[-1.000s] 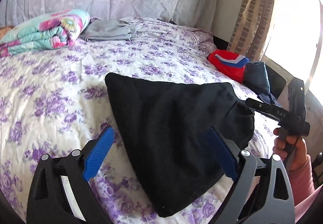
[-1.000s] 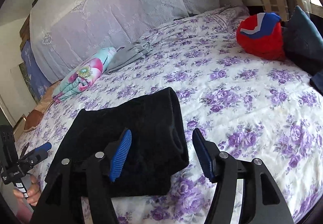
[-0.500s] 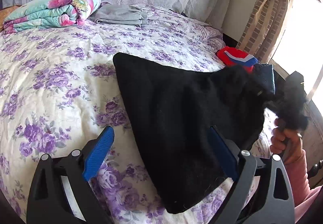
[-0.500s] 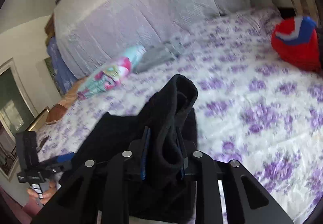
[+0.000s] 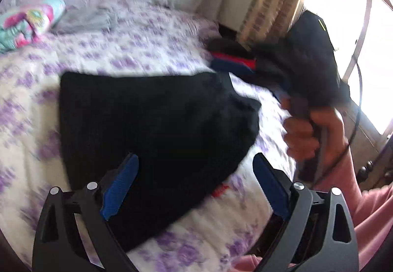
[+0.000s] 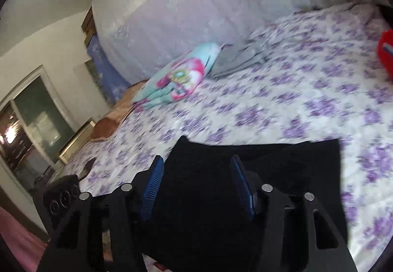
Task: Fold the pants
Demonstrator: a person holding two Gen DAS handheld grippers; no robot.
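Both views are blurring with motion, so the bedspread print and the far bundles are reading only as smears, and no writing is legible anywhere. The black pants (image 5: 157, 119) are lying folded on the bed (image 5: 152, 51), their near edge passing under the left gripper (image 5: 194, 183), whose jaws are standing released and apart above the cloth. In the right wrist view a raised fold of the pants is sitting between the jaws of the right gripper (image 6: 199, 186), which have just been opening; whether the pads are pressing it cannot be told.
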